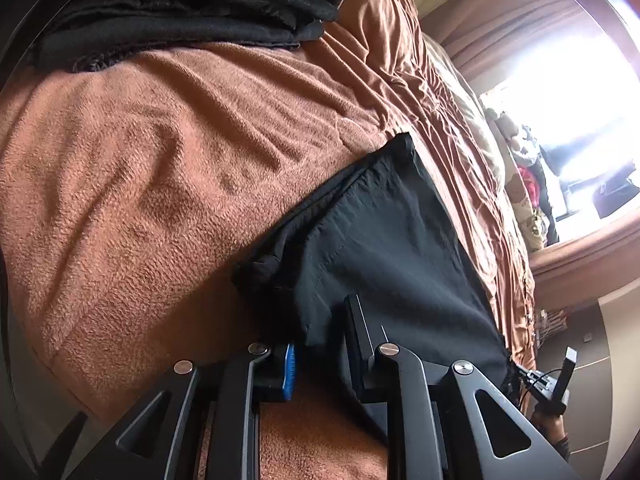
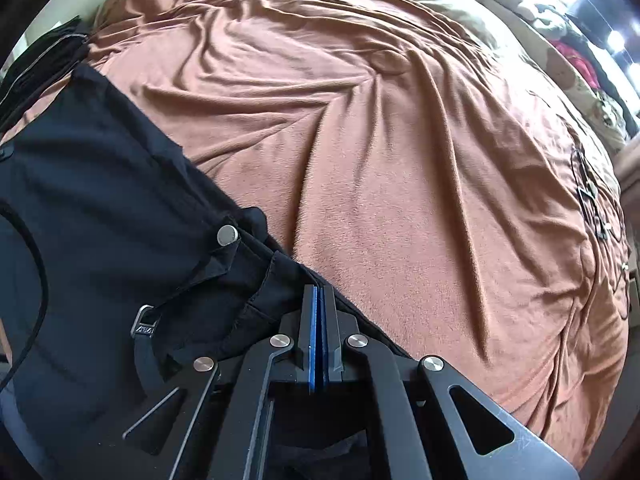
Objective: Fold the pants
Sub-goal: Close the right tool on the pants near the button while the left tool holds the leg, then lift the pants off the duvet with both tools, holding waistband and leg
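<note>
Grippers are both angling downward toward the brown blanket [image 2: 400,160] covering the bed, and both are working at the near edge of the black pants [image 1: 392,240].

In the left wrist view, the left gripper [image 1: 320,344] is tilting steeply toward the blanket, with its 2 fingers standing narrowly apart and a bunched fold of the pants sitting between them. The blue pad [image 1: 290,372] on one finger is pressing against the dark cloth, so the jaws are gripping the fabric at a thick corner of the garment.

In the right wrist view, the right gripper [image 2: 320,304] is pointing more sharply down at the blanket, and its jaws are standing fully closed, the 2 blue pads meeting face to face. Its fingertips are sitting right at the hem of the pants where the cloth meets the blanket (whether a thin layer of fabric is caught between the pads, I cannot tell).

The pants are lying flat on the blanket, partly folded, with the long axis running away from the grippers across the bed. A metal snap button [image 2: 227,235] and a small buckle [image 2: 145,322] are showing just beside the right gripper. A stack of dark folded clothes [image 1: 192,12] is resting on the blanket, well apart from the pants.
</note>
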`<action>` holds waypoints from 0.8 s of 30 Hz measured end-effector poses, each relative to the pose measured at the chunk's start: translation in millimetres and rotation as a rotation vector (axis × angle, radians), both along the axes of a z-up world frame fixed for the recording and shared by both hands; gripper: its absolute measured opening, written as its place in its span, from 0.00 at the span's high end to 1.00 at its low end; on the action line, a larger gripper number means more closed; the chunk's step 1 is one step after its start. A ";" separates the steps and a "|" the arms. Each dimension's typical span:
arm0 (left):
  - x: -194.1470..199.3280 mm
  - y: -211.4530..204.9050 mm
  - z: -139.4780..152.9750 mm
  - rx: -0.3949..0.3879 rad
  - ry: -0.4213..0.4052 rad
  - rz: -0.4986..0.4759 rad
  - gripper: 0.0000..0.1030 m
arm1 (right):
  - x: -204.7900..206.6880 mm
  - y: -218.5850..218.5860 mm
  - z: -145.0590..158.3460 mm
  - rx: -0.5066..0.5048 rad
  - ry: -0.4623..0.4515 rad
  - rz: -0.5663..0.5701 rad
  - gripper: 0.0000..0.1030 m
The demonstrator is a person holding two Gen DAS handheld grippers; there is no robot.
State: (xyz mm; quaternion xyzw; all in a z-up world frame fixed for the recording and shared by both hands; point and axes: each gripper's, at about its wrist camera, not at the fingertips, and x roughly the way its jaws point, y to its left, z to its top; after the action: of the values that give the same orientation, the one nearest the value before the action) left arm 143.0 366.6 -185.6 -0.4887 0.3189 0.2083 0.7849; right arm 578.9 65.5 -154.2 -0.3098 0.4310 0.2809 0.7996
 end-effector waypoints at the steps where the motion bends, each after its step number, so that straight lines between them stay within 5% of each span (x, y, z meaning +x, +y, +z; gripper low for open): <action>1: 0.9 0.0 -1.4 -0.002 -0.002 -0.001 0.80 | 0.8 0.6 -2.6 -0.004 -0.006 -0.010 1.00; 10: 1.9 1.4 -5.1 0.023 -0.016 -0.027 0.79 | 1.2 4.5 -16.0 0.007 -0.024 -0.085 1.00; 13: 2.2 2.2 -2.6 0.052 -0.003 -0.030 0.91 | -3.2 6.0 -13.6 -0.003 -0.043 -0.093 1.00; 24: 0.6 8.7 19.9 0.063 -0.096 -0.014 0.96 | -55.1 -34.8 26.4 0.142 -0.067 -0.176 0.97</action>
State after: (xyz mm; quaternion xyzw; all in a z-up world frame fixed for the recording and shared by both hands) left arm 143.6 375.3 -165.7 -0.4708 0.2775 0.1891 0.8158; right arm 523.8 30.7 -127.8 -0.2225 0.4086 0.2290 0.8551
